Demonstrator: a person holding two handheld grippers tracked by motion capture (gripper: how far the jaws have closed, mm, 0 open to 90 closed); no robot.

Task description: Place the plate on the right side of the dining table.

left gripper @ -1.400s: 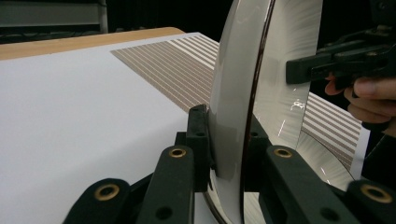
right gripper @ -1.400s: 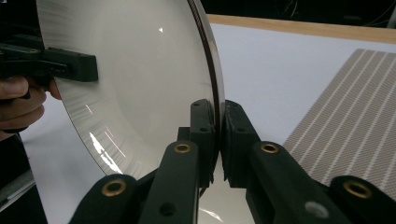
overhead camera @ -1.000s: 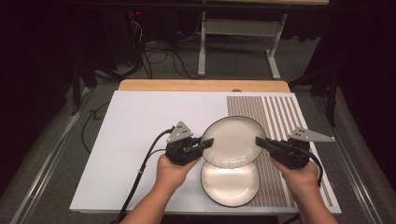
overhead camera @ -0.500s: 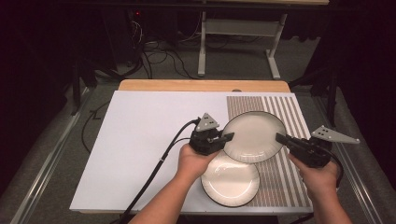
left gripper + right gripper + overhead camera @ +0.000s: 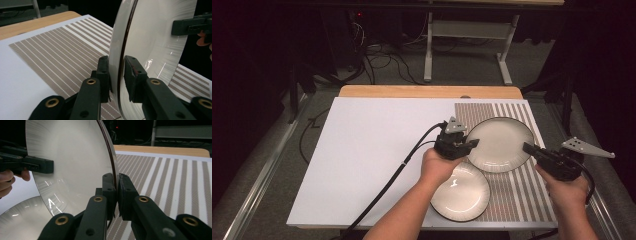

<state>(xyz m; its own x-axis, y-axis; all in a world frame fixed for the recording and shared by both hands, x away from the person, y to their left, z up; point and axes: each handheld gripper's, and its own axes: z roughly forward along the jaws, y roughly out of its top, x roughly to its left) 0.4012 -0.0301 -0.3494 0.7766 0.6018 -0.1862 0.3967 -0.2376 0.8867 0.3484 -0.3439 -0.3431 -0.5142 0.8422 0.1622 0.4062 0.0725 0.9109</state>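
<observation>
The high view looks forward and down from above the person's side of the desk [image 5: 362,165], far enough to take in its whole top and the floor beyond. The left gripper view rides low, close behind its own jaws, facing the rim of the raised plate [image 5: 155,42]. The right gripper view sits as near on the opposite rim; both share that plate and the striped mat [image 5: 175,182]
</observation>
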